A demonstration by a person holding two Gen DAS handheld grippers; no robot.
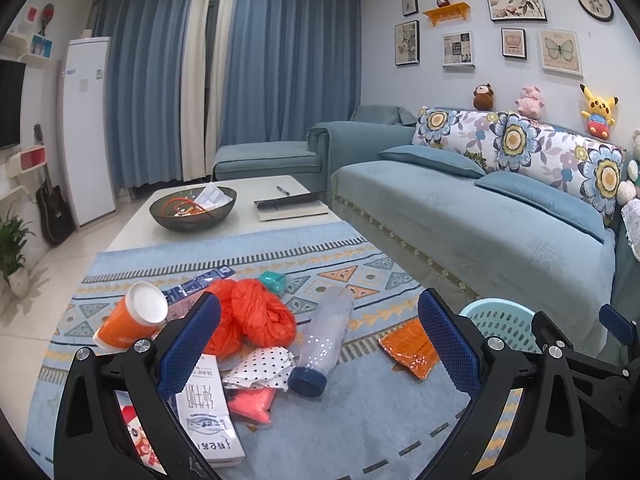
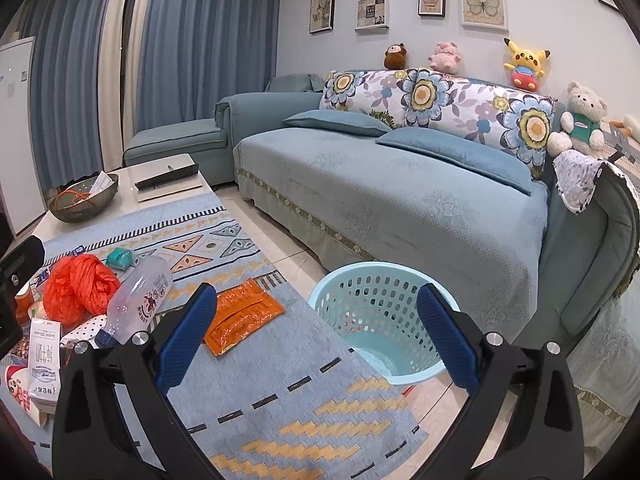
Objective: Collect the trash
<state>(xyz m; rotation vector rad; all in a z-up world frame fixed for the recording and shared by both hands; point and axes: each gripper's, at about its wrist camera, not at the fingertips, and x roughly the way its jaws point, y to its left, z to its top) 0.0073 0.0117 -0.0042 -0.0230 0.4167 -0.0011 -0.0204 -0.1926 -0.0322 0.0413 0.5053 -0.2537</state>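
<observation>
While both grippers hang above the rug [image 2: 320, 420] with nothing between their fingers, the trash lies uncollected in a loose pile. The left gripper [image 1: 318, 344] is spread wide and empty over the pile; the right gripper [image 2: 316, 340] is likewise spread wide and empty, between the orange packet [image 2: 242, 316] and the basket [image 2: 352, 276]. The basket stands upright on the floor beside the sofa [image 2: 400, 200], at the rug's edge, and appears to hold nothing yet. The pile contains 1 clear bottle [image 1: 326, 336] lying on its side, 1 crumpled orange bag [image 1: 256, 316], 1 orange cup [image 1: 128, 320] tipped over, 1 white carton [image 1: 208, 412], a dotted paper [image 1: 264, 368] and a small teal item [image 1: 272, 280]. The bottle rests partly on the dotted paper and touches the orange bag. Probable faults from here: the round bottle may roll or slip out of the fingers if it is pinched off-centre; the thin bag may drag neighbouring items along when it is lifted; the flat packet may resist pickup, since the fingers may catch the rug instead of its edge. The light basket may tip if a gripper strikes its rim during a drop.
</observation>
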